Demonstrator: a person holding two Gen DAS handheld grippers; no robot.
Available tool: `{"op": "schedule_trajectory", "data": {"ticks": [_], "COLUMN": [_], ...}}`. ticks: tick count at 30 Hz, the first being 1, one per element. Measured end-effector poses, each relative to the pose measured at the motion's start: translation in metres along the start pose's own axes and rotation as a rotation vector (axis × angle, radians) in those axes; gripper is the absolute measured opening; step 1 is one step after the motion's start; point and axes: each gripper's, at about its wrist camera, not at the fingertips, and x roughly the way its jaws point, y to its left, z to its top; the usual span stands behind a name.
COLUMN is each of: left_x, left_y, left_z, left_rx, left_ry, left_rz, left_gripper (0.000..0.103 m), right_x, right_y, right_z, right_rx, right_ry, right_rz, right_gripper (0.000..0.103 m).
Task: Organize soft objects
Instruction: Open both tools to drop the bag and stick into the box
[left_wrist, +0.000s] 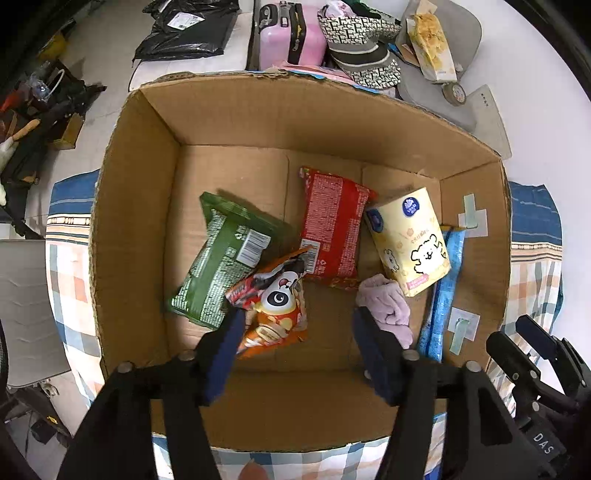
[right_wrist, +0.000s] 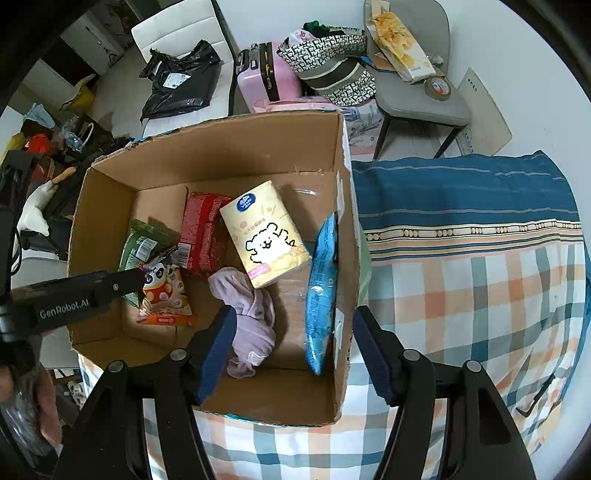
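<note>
I note the cardboard box (left_wrist: 147, 221) on the plaid cloth (right_wrist: 480, 295). Inside, left to right: green packet (left_wrist: 218, 258), panda snack bag (left_wrist: 277, 306) partly hidden by my left gripper (left_wrist: 295, 325), red packet (left_wrist: 332, 225), lilac cloth (left_wrist: 388, 306), yellow tissue pack (left_wrist: 410, 240), and blue packet (left_wrist: 443, 291) on edge against the wall. Both grippers, including the right gripper (right_wrist: 293, 325), are spread and hold nothing. Label print is illegible.

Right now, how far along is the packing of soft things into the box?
Done: six items lie in the cardboard box, among them the yellow tissue pack and the lilac cloth. In hand: nothing; left gripper and right gripper are open. Left: nothing loose shows on the plaid cover.
</note>
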Motion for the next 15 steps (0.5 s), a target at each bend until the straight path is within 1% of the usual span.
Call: {"op": "schedule_trajectory", "data": {"ticks": [1, 2, 3, 4, 5, 6, 7, 9, 11, 15], "left_x": [0.0, -0.002, -0.003, -0.005, -0.007, -0.009, -0.011, -0.014, -0.019, -0.028], "left_y": [0.001, 0.002, 0.002, 0.003, 0.003, 0.003, 0.002, 0.002, 0.004, 0.007], "left_z": [-0.001, -0.002, -0.002, -0.004, -0.005, -0.005, -0.007, -0.01, -0.012, -0.019], "left_rx": [-0.002, -0.006, -0.006, -0.006, -0.005, -0.003, 0.003, 0.007, 0.006, 0.008], "left_ry": [-0.001, -0.009, -0.015, -0.02, -0.024, -0.026, -0.03, -0.039, -0.051, -0.08], "left_rz": [-0.001, 0.004, 0.009, 0.016, 0.025, 0.031, 0.036, 0.05, 0.055, 0.081], "left_gripper": [0.076, 0.082, 0.085, 0.085, 0.088, 0.096, 0.098, 0.099, 0.099, 0.099], "right_x": [0.0, 0.001, 0.001, 0.002, 0.003, 0.005, 0.007, 0.01, 0.014, 0.014], "right_y": [0.001, 0.004, 0.006, 0.008, 0.011, 0.012, 0.013, 0.015, 0.016, 0.02], "right_z": [0.0, 0.001, 0.001, 0.001, 0.0, -0.001, -0.002, -0.003, -0.006, -0.009], "right_rx": [-0.002, -0.006, -0.003, -0.001, -0.002, 0.0, 0.0, 0.01, 0.016, 0.016], "right_ry": [0.007, 0.015, 0.022, 0.029, 0.041, 0.052, 0.061, 0.087, 0.115, 0.124], "right_rz": [-0.002, -0.01, -0.008, -0.009, -0.021, -0.026, -0.034, -0.07, -0.06, -0.078], "right_gripper": [0.079, 0.082, 0.087, 0.09, 0.092, 0.096, 0.101, 0.103, 0.103, 0.103]}}
